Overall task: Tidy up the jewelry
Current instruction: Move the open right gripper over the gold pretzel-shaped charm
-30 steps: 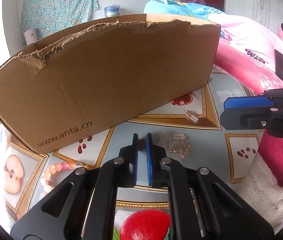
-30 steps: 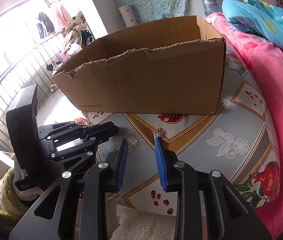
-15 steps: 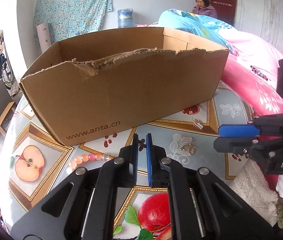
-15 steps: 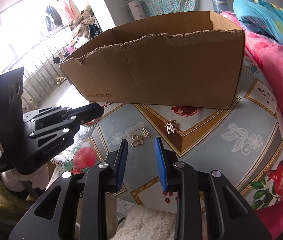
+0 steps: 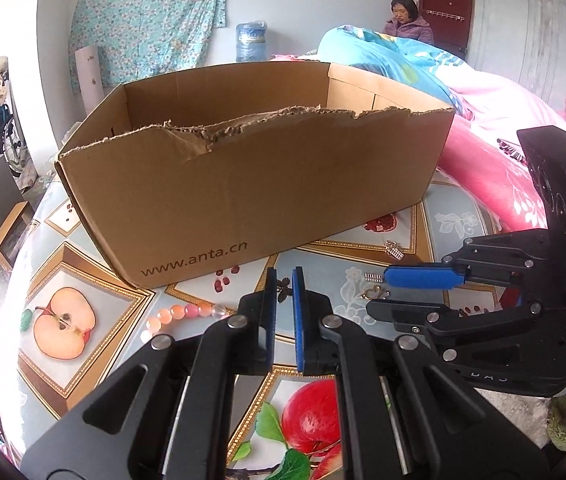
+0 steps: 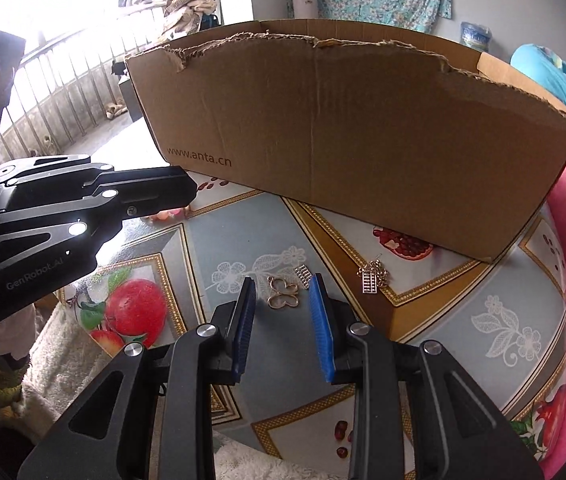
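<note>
R hand-held gripper [image 6: 282,300] jaws apart, gold butterfly clasp [image 6: 282,296] between, not pinched. L hand-held gripper [image 5: 283,286] near-closed on a dark butterfly charm [image 5: 283,289]. Risk: clasp thin, flat on tabletop [image 6: 463,320]; pads may skid it into silver comb piece [image 6: 303,275].

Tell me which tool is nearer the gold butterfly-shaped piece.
Right. The right tool frames the gold butterfly piece between its fingertips; the left tool sits off to one side, nearer the bead bracelet.

Bright daylight from blown-out window [image 6: 43,32]; soft shadows; strong fisheye bending, dark vignetted corners
</note>
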Demonstrator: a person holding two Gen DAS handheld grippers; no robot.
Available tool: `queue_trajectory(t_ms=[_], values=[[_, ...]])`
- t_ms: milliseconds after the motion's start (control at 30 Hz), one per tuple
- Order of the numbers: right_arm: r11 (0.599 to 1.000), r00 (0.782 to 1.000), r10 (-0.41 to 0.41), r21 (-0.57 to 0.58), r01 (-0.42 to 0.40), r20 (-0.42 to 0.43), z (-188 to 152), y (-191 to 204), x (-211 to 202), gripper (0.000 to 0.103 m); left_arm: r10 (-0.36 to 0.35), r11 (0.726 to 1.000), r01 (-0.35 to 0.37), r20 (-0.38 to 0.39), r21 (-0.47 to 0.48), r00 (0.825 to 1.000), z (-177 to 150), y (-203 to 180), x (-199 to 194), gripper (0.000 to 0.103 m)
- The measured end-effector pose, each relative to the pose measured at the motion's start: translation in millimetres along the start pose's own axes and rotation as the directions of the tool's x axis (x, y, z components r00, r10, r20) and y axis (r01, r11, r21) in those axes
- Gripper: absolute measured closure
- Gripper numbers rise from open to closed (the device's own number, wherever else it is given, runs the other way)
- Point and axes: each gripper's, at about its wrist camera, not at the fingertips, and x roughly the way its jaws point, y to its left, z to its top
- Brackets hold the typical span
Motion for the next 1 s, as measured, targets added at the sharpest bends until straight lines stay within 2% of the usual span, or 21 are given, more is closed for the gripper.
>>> queue_trajectory(t_ms=[167,200,233,467,533,800,1000], values=[[1.000,1.000,-0.010,-0.011,0.010,-0.006,2,5,0,0.080,-0.002,1.000,0.002,0.010,-0.005,1.000,0,3,-2,0.096],[1.000,1.000,-0.008,-0.011,0.008,-0.009,3,6,0,0.087,-0.003,1.000,0.003,0.011,-0.006,1.000,0,3,-2,0.096],[1.000,1.000,-0.003,-0.011,0.003,-0.011,3,6,0,0.090,-0.004,1.000,0.004,0.012,-0.006,1.000,1,3,-2,0.096],[1.000,1.000,0.009,0.024,-0.009,-0.008,3,8,-2,0.090,-0.006,1.000,0.006,0.015,-0.007,1.000,-2,5,-4,0.096],[0.999,1.000,0.015,0.031,-0.015,-0.010,3,7,-3,0.098,-0.005,1.000,0.005,0.019,-0.013,1.000,-1,6,-6,0.096],[0.998,1.000,0.019,0.054,-0.018,-0.015,3,-9,-9,0.098,0.000,1.000,0.000,0.018,-0.009,1.000,-3,7,-7,0.096],[0.993,0.999,0.016,0.122,-0.012,-0.035,4,-23,-6,0.098,0.007,1.000,-0.006,0.026,-0.012,1.000,-1,9,-9,0.096]])
